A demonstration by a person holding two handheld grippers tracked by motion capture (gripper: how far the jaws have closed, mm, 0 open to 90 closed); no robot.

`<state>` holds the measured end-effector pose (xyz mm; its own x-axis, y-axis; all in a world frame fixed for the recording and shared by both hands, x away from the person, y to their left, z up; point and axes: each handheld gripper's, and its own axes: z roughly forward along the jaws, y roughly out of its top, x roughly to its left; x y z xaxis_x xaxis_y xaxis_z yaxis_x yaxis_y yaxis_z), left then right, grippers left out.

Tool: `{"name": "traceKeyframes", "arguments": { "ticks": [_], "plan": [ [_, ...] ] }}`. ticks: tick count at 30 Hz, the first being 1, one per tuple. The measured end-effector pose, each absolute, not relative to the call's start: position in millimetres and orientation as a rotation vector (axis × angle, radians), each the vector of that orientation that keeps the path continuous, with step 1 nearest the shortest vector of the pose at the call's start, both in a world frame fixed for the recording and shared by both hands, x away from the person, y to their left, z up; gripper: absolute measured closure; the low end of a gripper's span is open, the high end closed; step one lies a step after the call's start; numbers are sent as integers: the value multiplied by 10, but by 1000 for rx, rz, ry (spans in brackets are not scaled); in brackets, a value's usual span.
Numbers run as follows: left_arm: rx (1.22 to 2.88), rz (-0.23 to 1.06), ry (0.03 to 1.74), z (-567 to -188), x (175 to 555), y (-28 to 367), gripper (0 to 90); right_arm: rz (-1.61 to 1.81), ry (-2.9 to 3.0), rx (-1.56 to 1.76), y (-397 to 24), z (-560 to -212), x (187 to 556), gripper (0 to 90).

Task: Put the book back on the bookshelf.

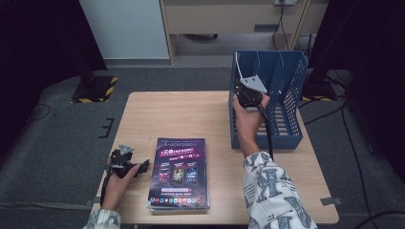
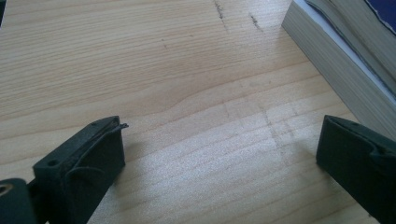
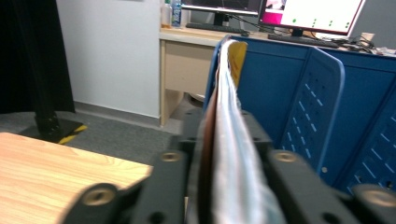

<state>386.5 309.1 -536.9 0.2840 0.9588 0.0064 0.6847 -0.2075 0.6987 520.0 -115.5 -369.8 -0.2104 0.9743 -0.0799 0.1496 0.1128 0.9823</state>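
My right gripper (image 1: 247,90) is at the left end of a blue file rack (image 1: 286,81), held up in a hand. In the right gripper view a thin magazine (image 3: 229,84) stands edge-on between the jaws, and the right gripper (image 3: 223,119) hugs it on both sides beside the rack's dividers (image 3: 317,93). Its thin pale edge (image 1: 240,69) rises inside the rack's leftmost slot. A stack of magazines (image 1: 179,174) with a purple cover lies flat near the table's front edge. My left gripper (image 1: 138,167) rests just left of that stack, open (image 2: 219,140), with bare wood between its jaws.
The wooden table (image 1: 191,114) carries the rack at its right rear. The stack's page edges (image 2: 336,60) lie close to the left gripper's right-hand jaw. A desk with monitors (image 3: 308,14) and a white wall panel stand beyond the table.
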Motion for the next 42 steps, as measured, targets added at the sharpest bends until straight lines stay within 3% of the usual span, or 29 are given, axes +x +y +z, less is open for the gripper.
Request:
{"name": "traceKeyframes", "arguments": {
  "ticks": [10,15,25,42],
  "plan": [
    [1971,604,1469,-5368,3864,3088,0,1306,1613,1155,-1215,-3697,5055,311],
    [1970,604,1470,-5368,3864,3088,0,1352,1632,1165,-1329,-3732,4912,224],
    [1971,599,1469,-5369,3862,3087,0,1415,1751,1180,-1553,-3989,4638,112],
    [1976,595,1461,-5368,3840,3082,0,1461,1963,1089,-1593,-4407,4154,59]
  ]
}}
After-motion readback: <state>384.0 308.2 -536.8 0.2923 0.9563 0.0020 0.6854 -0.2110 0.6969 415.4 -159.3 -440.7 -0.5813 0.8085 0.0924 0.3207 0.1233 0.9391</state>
